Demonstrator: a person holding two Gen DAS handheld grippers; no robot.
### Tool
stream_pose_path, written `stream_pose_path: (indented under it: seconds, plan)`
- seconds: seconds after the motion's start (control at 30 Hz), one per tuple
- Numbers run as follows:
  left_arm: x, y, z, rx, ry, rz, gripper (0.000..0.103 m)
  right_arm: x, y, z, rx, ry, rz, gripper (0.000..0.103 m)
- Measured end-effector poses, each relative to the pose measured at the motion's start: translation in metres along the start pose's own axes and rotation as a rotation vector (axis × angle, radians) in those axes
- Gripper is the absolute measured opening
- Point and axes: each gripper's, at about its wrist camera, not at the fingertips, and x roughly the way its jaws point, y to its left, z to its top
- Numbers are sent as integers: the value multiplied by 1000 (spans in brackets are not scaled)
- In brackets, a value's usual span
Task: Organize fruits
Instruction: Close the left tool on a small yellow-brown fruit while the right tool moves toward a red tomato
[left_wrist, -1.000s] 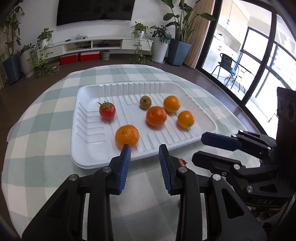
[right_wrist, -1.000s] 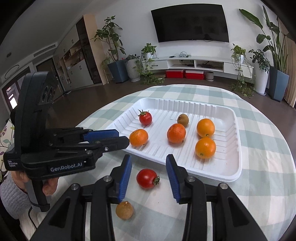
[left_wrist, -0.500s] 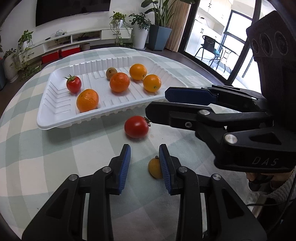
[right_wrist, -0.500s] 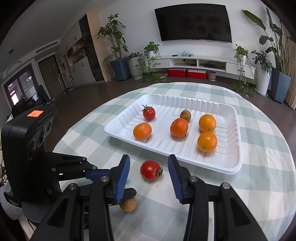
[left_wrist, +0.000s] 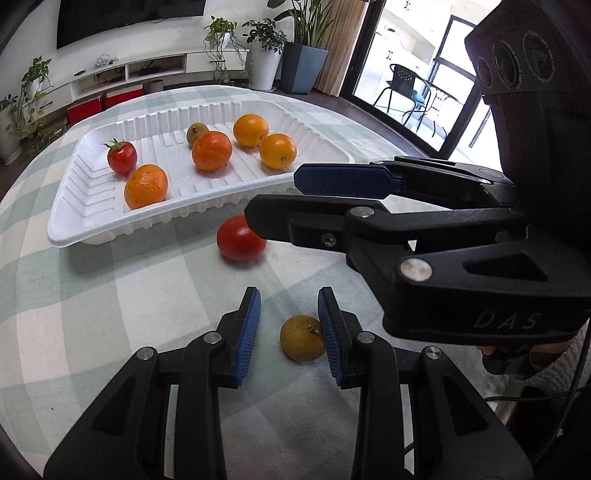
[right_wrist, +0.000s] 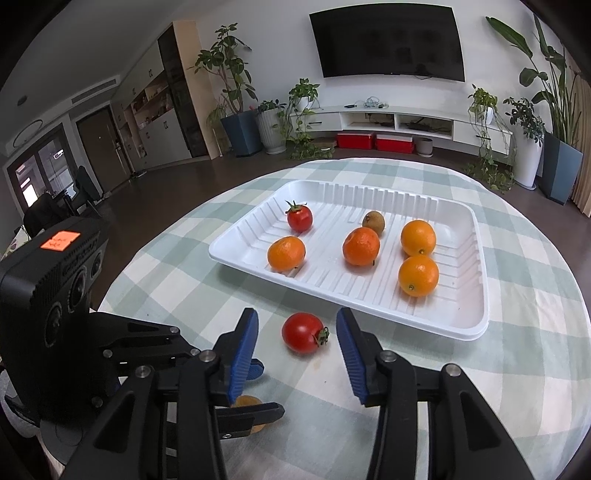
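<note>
Sitting on checkered table (right_wrist: 517, 350), white tray (right_wrist: 476, 236) holds small tomato (right_wrist: 299, 218), four oranges, brownish fruit. Left tool (left_wrist: 289, 325) down near cloth, jaws slightly apart around small brown fruit (left_wrist: 301, 342), right pad touching it, left pad clear, not clamped. Red tomato (right_wrist: 303, 333) lies loose just outside tray's near edge. Right tool (right_wrist: 295, 345) has just been opening, tomato between pads, neither pad touching.

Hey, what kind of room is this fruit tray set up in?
Most likely a home living room. A wall-mounted television hangs above a low white media console, potted houseplants line the wall, and the white tray sits on a round table with a checked tablecloth.
</note>
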Motion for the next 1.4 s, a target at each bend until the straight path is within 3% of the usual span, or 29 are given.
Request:
stream_pose_path:
  seconds: [0.4, 0.73, 1.0, 1.4]
  plan:
    - [8, -4, -5, 6, 41, -62, 35, 2, 1, -1, 1, 5, 4, 49]
    - [8, -7, -10, 14, 32, -52, 38, 5, 3, -5, -2, 11, 4, 52]
    - [9, -16, -17, 60, 31, -42, 25, 8, 6, -8, -11, 19, 4, 53]
    - [9, 0, -17, 18, 7, -6, 25, 21, 2, -7, -6, 51, -27, 55]
